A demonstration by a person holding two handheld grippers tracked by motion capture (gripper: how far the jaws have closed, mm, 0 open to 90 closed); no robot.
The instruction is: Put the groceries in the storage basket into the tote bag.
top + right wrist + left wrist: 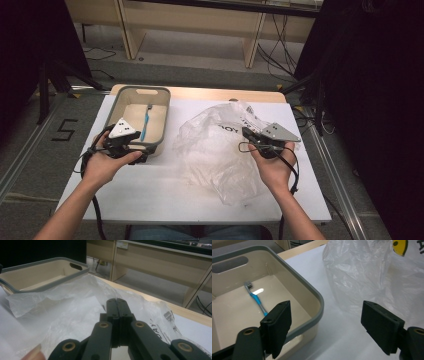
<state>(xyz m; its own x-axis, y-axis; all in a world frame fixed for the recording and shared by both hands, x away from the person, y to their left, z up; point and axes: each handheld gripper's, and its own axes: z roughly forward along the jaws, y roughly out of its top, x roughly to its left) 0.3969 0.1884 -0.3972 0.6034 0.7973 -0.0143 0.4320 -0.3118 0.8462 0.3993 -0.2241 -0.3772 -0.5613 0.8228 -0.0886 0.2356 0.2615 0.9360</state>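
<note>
My left gripper [327,327] has its fingers [277,327] spread wide apart, holding nothing; it hangs over the near right corner of the beige bin [312,290], one finger above the bin's rim and the other over the white tabletop [332,322] beside the plastic bag [372,277]. My right gripper [117,312] has its fingers [112,307] pressed together over the crumpled clear bag (whether any film is pinched between them I cannot tell). The left gripper view shows a blue toothbrush [257,300] lying flat on the bin's floor, and a yellow print on the bag. From above, the bin [116,100] sits at the tabletop's left rear, the bag [220,150] sprawled in the middle, my right hand [272,167] at its right edge, left hand [102,162] just before the bin
</note>
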